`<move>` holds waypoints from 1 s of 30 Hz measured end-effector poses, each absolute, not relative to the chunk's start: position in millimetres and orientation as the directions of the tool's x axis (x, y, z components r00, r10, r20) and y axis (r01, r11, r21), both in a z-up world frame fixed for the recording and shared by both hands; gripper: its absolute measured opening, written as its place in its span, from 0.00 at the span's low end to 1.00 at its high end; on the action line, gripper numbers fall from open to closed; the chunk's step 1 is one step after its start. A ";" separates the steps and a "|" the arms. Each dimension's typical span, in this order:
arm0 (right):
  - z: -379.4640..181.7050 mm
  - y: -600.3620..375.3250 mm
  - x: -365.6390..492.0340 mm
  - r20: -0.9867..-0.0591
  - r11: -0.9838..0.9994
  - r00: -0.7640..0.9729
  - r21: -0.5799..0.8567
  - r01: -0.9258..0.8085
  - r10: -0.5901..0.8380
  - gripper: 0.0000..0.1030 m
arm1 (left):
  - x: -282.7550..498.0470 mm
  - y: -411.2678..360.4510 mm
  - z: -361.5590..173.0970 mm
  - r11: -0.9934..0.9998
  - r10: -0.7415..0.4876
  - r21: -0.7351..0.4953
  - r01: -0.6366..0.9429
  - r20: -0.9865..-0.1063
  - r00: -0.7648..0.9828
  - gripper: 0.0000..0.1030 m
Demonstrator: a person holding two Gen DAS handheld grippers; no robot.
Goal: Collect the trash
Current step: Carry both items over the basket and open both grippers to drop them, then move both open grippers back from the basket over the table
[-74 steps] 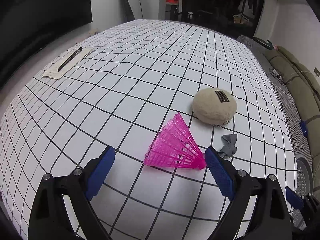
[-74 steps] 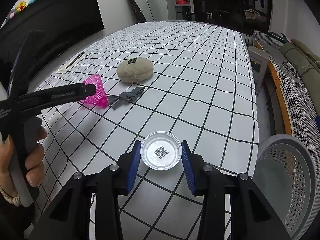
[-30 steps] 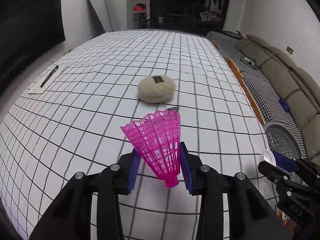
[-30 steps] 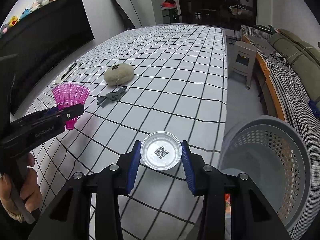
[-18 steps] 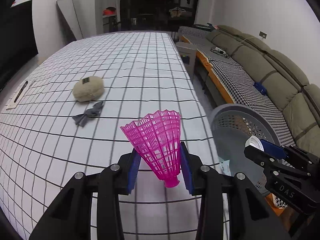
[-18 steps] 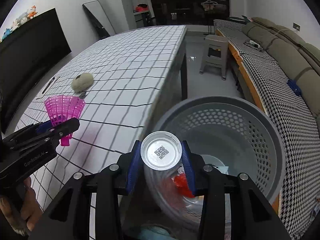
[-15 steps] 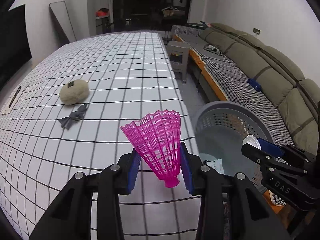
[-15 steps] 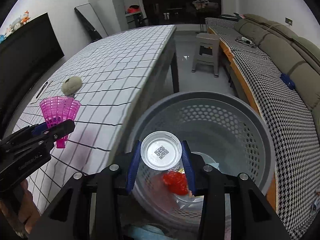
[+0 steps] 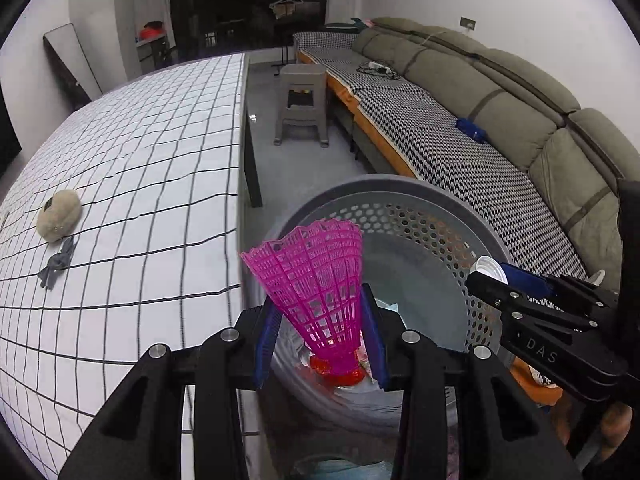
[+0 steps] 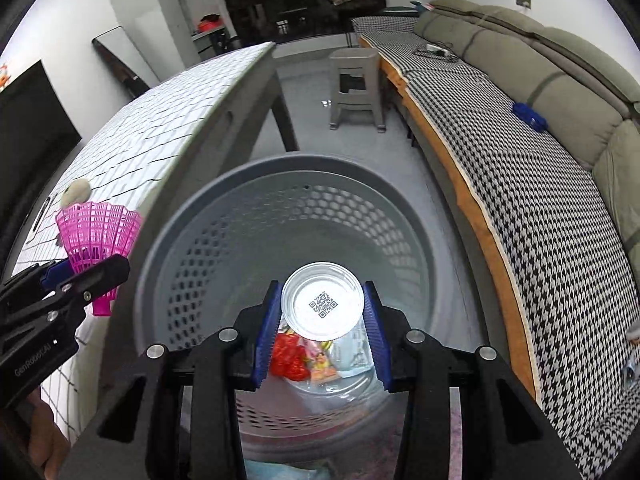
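Observation:
My left gripper (image 9: 320,336) is shut on a pink plastic shuttlecock (image 9: 316,280) and holds it over the near edge of the grey perforated bin (image 9: 420,200). My right gripper (image 10: 322,332) is shut on a small round foil cup with a QR code (image 10: 322,300) and holds it above the bin's opening (image 10: 192,208). Red and coloured wrappers (image 10: 290,354) lie at the bin's bottom. The left gripper and shuttlecock (image 10: 96,240) also show at the left of the right wrist view; the right gripper with the cup (image 9: 490,272) shows at the right of the left wrist view.
The table with the checked cloth (image 9: 140,168) stands left of the bin. On it lie a beige round pouch (image 9: 59,216) and a grey bow (image 9: 56,264). A grey stool (image 9: 302,104) and a long sofa (image 9: 500,120) stand beyond the bin.
Both grippers have moved from the table to the bin, carrying the shuttlecock and the foil cup. The right gripper is now further over the bin's opening.

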State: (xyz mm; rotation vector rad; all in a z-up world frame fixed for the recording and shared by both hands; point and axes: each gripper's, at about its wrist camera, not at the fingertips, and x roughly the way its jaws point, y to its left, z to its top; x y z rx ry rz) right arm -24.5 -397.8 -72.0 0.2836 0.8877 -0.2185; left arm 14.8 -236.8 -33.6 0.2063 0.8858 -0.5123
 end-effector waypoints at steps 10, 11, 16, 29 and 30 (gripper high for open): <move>-81.5 -409.9 -18.3 -0.795 0.939 0.603 0.161 0.304 -0.059 0.38 | 19.4 -248.5 -45.8 0.865 -0.310 -0.019 0.501 -0.806 0.504 0.44; -81.3 -410.1 -18.4 -0.794 0.939 0.606 0.163 0.304 -0.059 0.39 | 20.5 -250.7 -46.2 0.866 -0.308 -0.017 0.499 -0.806 0.506 0.48; -76.9 -412.5 -23.5 -0.775 0.935 0.628 0.169 0.311 -0.069 0.56 | 20.5 -248.9 -44.9 0.872 -0.302 -0.014 0.490 -0.803 0.514 0.61; -71.4 -407.5 -31.7 -0.773 0.932 0.630 0.173 0.318 -0.071 0.58 | 18.7 -242.2 -41.2 0.879 -0.308 -0.029 0.477 -0.796 0.520 0.65; -70.5 -407.0 -32.8 -0.772 0.932 0.632 0.175 0.318 -0.071 0.60 | 17.6 -241.6 -40.7 0.879 -0.310 -0.030 0.476 -0.795 0.522 0.67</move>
